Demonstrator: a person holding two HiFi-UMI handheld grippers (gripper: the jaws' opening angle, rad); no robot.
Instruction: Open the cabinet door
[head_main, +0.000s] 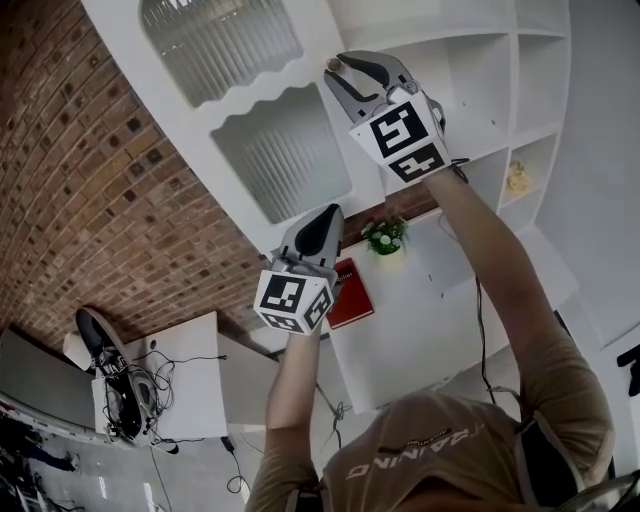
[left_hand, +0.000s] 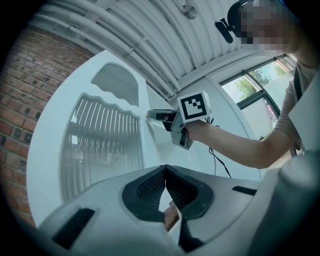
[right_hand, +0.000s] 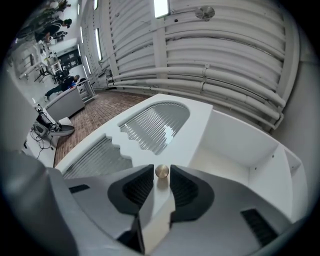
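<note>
The white cabinet door (head_main: 190, 95) has two ribbed glass panes (head_main: 285, 160) and a small brass knob (right_hand: 161, 171) on its edge. My right gripper (right_hand: 161, 170) is raised to that knob, and its pads sit against both sides of it. The head view shows the knob (head_main: 335, 64) between the same gripper's (head_main: 343, 66) tips, high up. My left gripper (head_main: 332, 212) hangs lower, just in front of the door's bottom edge, shut and empty. In the left gripper view its tips (left_hand: 165, 168) meet, and the right gripper (left_hand: 159, 117) is at the door (left_hand: 125, 105) edge.
Open white shelves (head_main: 480, 90) lie right of the door. A small potted plant (head_main: 385, 237) and a red book (head_main: 352, 293) sit on the white counter (head_main: 440, 320) below. A brick wall (head_main: 90, 190) is at the left, with a small table (head_main: 190, 385) of cables.
</note>
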